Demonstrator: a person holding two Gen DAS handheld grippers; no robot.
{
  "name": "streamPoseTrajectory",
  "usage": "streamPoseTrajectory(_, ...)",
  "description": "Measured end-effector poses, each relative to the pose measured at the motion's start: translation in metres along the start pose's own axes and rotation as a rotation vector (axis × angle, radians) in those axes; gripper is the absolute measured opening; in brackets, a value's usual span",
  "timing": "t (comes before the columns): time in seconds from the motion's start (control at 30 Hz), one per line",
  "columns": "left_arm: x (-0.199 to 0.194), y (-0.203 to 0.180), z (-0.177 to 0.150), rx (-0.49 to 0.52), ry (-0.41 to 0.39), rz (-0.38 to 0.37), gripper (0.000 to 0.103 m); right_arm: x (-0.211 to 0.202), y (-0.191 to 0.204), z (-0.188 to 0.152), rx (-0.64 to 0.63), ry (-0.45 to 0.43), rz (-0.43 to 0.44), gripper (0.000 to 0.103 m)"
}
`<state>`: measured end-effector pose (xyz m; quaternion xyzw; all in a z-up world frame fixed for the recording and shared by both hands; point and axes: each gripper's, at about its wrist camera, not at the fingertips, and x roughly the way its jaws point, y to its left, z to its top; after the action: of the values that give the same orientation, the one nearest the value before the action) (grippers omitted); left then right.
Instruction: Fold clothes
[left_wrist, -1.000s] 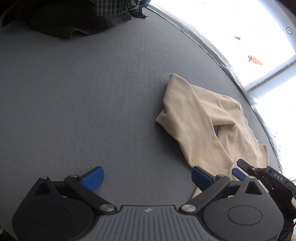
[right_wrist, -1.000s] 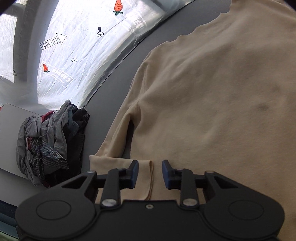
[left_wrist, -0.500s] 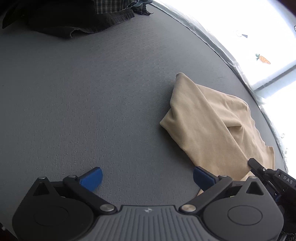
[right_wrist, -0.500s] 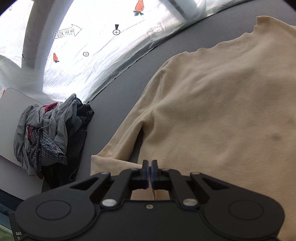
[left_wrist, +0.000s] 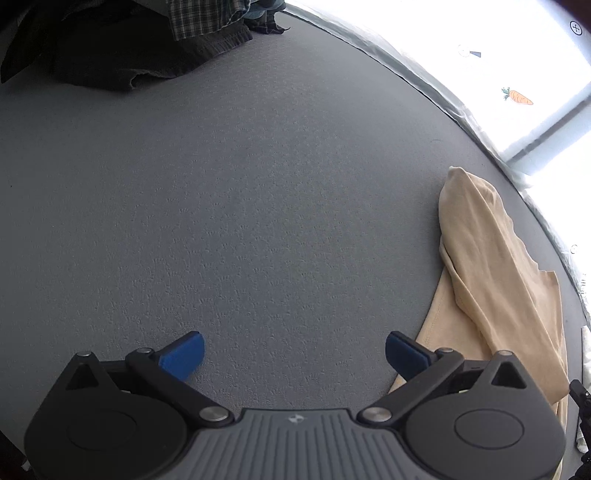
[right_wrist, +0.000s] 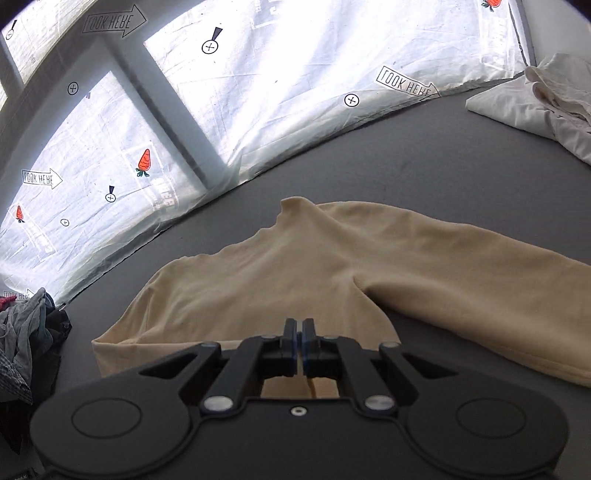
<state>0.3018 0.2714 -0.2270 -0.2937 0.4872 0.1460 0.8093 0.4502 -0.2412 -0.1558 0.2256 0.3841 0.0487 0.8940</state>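
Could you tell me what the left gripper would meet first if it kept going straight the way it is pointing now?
Probably just the bare grey table surface. The open left gripper points across it; the beige shirt lies off to its right, and the dark clothes pile sits far ahead, to the left.

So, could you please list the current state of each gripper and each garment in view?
Left gripper: open, empty, over the bare grey surface.
Right gripper: shut on the beige top's edge.
Beige top: spread out, one sleeve extended, partly lifted.
White garment: crumpled, untouched.
Dark clothes pile: heaped, unfolded.
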Motion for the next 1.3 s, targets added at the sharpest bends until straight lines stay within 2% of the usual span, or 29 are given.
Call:
streamPoseTrajectory(0.1, -0.009, -0.012, -0.006, 0.046, -0.022, -0.003, 0.103, 0.005, -0.011, -0.011, 0.03, 0.036, -0.004, 0.01)
streamPoseTrajectory(0.2, -0.016, -0.036, -0.017, 0.103, -0.032, -0.019, 0.103, 0.013, -0.015, -0.019, 0.044, 0.066, 0.006, 0.028)
streamPoseTrajectory(0.3, -0.022, -0.06, -0.028, 0.16, -0.04, -0.035, 0.103, 0.021, -0.017, -0.023, 0.052, 0.115, 0.036, 0.032)
streamPoseTrajectory(0.43, -0.023, -0.101, -0.059, 0.218, -0.003, -0.027, 0.103, 0.028, -0.017, -0.02, 0.025, 0.191, 0.075, 0.032)
streamPoseTrajectory(0.5, -0.024, -0.117, -0.074, 0.254, 0.013, -0.023, 0.103, 0.033, -0.019, -0.016, 0.023, 0.226, 0.099, 0.028)
streamPoseTrajectory(0.53, -0.022, -0.125, -0.082, 0.269, 0.023, -0.023, 0.103, 0.036, -0.021, -0.014, 0.027, 0.244, 0.113, 0.015)
streamPoseTrajectory(0.6, -0.019, -0.138, -0.094, 0.285, 0.044, -0.028, 0.103, 0.043, -0.028, -0.01, 0.037, 0.271, 0.134, 0.005)
streamPoseTrajectory(0.73, -0.006, -0.169, -0.121, 0.3, 0.087, -0.043, 0.103, 0.042, -0.039, -0.001, 0.055, 0.279, 0.214, 0.004)
streamPoseTrajectory(0.9, 0.011, -0.19, -0.146, 0.266, 0.13, 0.035, 0.103, 0.025, -0.045, 0.018, -0.046, 0.246, 0.312, 0.003)
streamPoseTrajectory(1.03, 0.018, -0.198, -0.157, 0.234, 0.107, 0.145, 0.103, 0.018, -0.057, 0.038, -0.102, 0.22, 0.349, 0.003)
streamPoseTrajectory(1.17, 0.025, -0.214, -0.165, 0.263, 0.078, 0.257, 0.103, 0.015, -0.076, 0.058, -0.12, 0.194, 0.366, 0.003)
streamPoseTrajectory(1.3, 0.023, -0.214, -0.171, 0.254, 0.042, 0.281, 0.103, 0.017, -0.101, 0.076, -0.096, 0.169, 0.36, 0.003)
